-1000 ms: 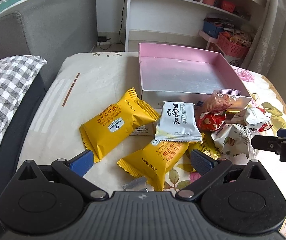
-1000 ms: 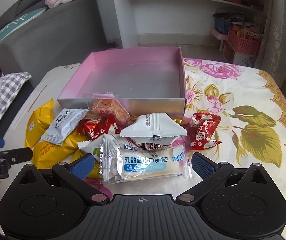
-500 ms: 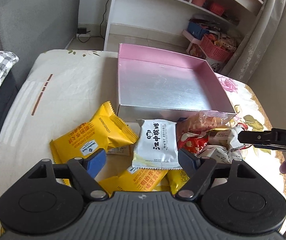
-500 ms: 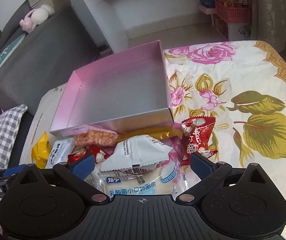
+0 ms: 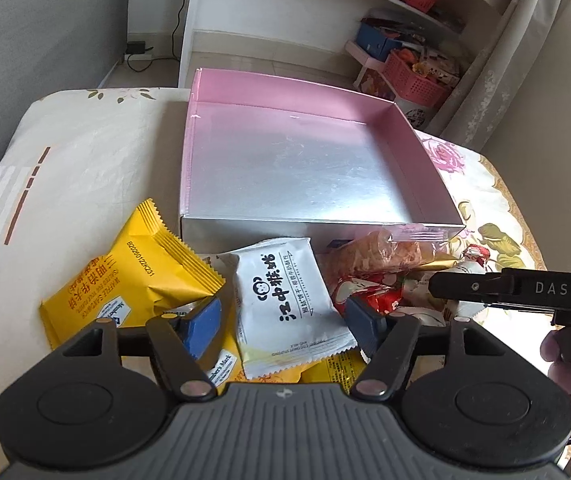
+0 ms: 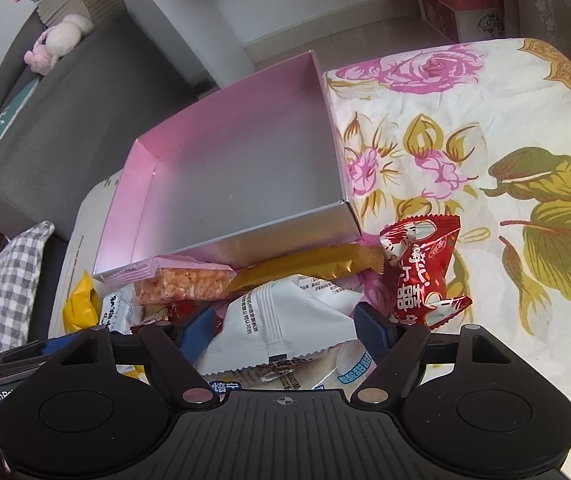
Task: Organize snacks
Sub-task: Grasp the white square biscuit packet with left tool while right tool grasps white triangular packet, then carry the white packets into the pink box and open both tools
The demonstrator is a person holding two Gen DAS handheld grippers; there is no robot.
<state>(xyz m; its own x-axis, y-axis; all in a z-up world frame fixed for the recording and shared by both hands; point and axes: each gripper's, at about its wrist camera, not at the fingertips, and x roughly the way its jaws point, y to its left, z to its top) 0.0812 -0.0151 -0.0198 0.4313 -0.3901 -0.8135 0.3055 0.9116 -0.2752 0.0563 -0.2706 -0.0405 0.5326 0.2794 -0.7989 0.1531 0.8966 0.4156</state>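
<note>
Pink-walled and silver-floored, the box (image 5: 305,168) holds nothing yet, and every snack lies heaped against its near wall. Over the last second I have brought both grippers down and forward: my left gripper (image 5: 283,324) now straddles the white packet (image 5: 285,300), jaws spread and not yet gripping, while my right gripper (image 6: 283,326) hangs equally open over the white bag (image 6: 281,320). I judge both first grasps imminent.

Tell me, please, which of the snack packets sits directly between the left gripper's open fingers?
The white packet with black characters and a monkey face lies between the left gripper fingers; the yellow waffle packet lies left of them.
</note>
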